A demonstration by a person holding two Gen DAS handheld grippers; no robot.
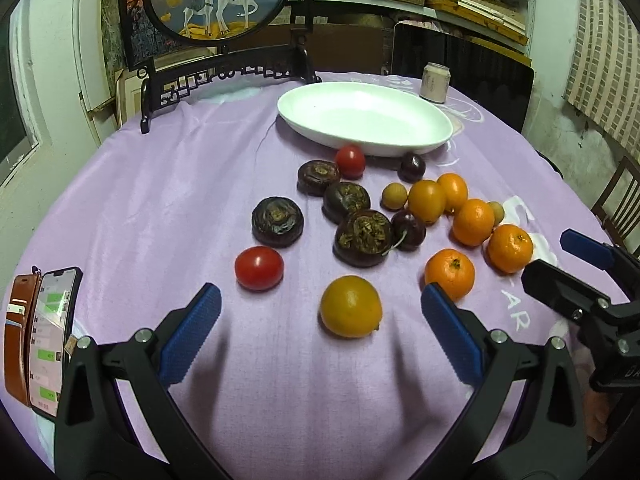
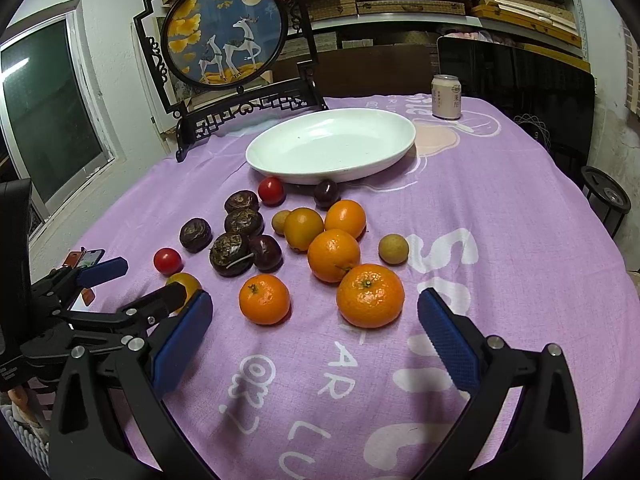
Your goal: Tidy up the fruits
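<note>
Fruits lie loose on the purple cloth in front of an empty white oval dish (image 1: 368, 120) (image 2: 332, 144). There are several oranges (image 2: 370, 295), dark brown water chestnuts (image 1: 277, 221), red tomatoes (image 1: 259, 268), dark plums (image 1: 408, 229) and small yellow fruits (image 2: 393, 249). My left gripper (image 1: 320, 300) is open, its fingers on either side of a yellow-orange fruit (image 1: 351, 306). My right gripper (image 2: 314, 308) is open and empty, just short of two oranges; it also shows in the left wrist view (image 1: 576, 268).
A framed round deer picture on a black stand (image 2: 224, 32) stands behind the dish. A drink can (image 2: 446, 97) sits at the back right. A phone in a brown case (image 1: 40, 340) lies at the left table edge. Dark chairs stand behind the table.
</note>
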